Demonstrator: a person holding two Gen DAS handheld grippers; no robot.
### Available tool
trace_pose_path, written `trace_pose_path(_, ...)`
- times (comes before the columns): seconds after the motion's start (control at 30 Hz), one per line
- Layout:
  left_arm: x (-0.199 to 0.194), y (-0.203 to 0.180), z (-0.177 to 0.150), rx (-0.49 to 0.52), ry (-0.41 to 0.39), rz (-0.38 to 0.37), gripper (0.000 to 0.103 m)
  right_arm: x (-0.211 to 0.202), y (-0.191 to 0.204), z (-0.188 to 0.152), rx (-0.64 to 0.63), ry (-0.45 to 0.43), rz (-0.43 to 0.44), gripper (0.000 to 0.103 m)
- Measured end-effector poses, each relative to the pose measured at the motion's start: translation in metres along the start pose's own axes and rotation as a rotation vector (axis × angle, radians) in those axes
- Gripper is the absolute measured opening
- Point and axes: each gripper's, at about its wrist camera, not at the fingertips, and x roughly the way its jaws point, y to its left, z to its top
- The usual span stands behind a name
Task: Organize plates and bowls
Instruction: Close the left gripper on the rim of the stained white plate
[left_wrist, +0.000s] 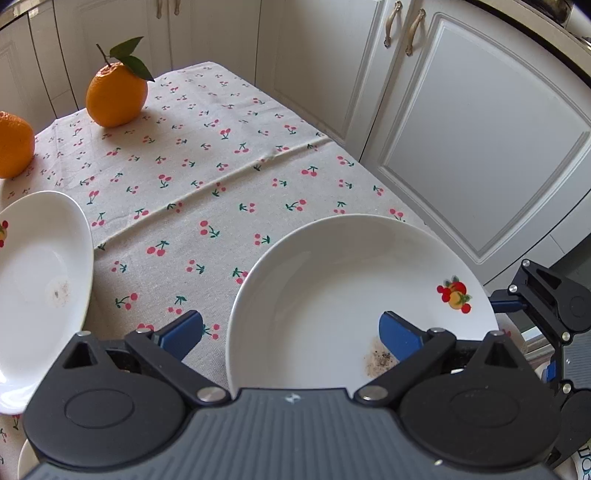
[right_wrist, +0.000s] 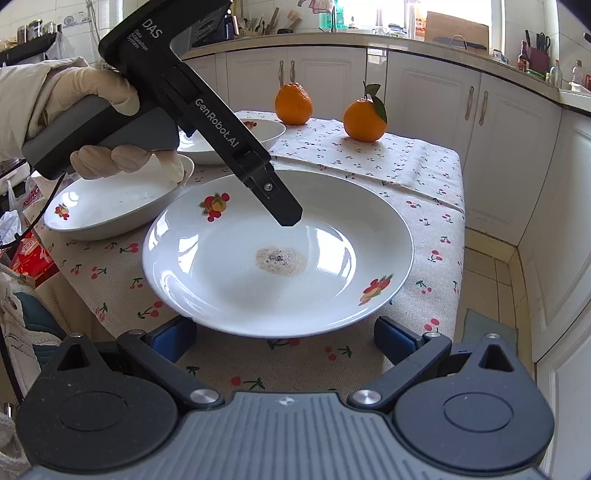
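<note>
A large white plate (right_wrist: 229, 284) with fruit prints and a patch of crumbs sits on the cherry-print tablecloth; it also shows in the left wrist view (left_wrist: 325, 295). My left gripper (left_wrist: 291, 336) is open, one finger over the plate's inside and one over the cloth, straddling its near rim; it also shows in the right wrist view (right_wrist: 284, 210), hovering above the plate. My right gripper (right_wrist: 284, 341) is open and empty at the plate's near edge. A white bowl (right_wrist: 110, 206) lies left of the plate, with another bowl (right_wrist: 258, 134) behind it. A bowl (left_wrist: 40, 273) shows at the left of the left wrist view.
Two oranges (right_wrist: 364, 118) (right_wrist: 293, 103) stand at the table's far side; they also show in the left wrist view (left_wrist: 114, 94) (left_wrist: 13, 144). White cabinets (right_wrist: 498, 147) surround the table (right_wrist: 424, 166). Tiled floor (right_wrist: 491, 266) lies to the right. Bags (right_wrist: 26, 254) sit at left.
</note>
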Motion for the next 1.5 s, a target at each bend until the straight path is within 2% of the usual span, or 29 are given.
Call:
trace_pose_path(0.2,0.006,0.003,0.007,0.002,0.048,-0.071,0.09,0.002,-0.003,0.001,-0.023,-0.009,0.028,0.103)
trace_pose_path(0.4,0.01,0.004,0.01,0.005,0.077,-0.093,0.083,0.005,-0.004,0.003,-0.044,0.001,0.05,0.103)
trace_pose_path(0.5,0.011,0.004,0.012,0.009,0.09,-0.111,0.082,0.006,-0.004,0.004,-0.051,0.002,0.059,0.103)
trace_pose_path(0.9,0.013,0.004,0.015,0.021,0.103,-0.104,0.082,0.009,-0.003,0.012,-0.056,0.04,0.06,0.103)
trace_pose_path(1.2,0.01,0.003,0.013,0.03,0.091,-0.112,0.082,0.01,-0.001,0.015,-0.054,0.069,0.053,0.103)
trace_pose_path(1.5,0.004,0.009,0.023,0.008,0.06,-0.107,0.082,0.007,-0.011,0.029,-0.078,0.059,0.06,0.103)
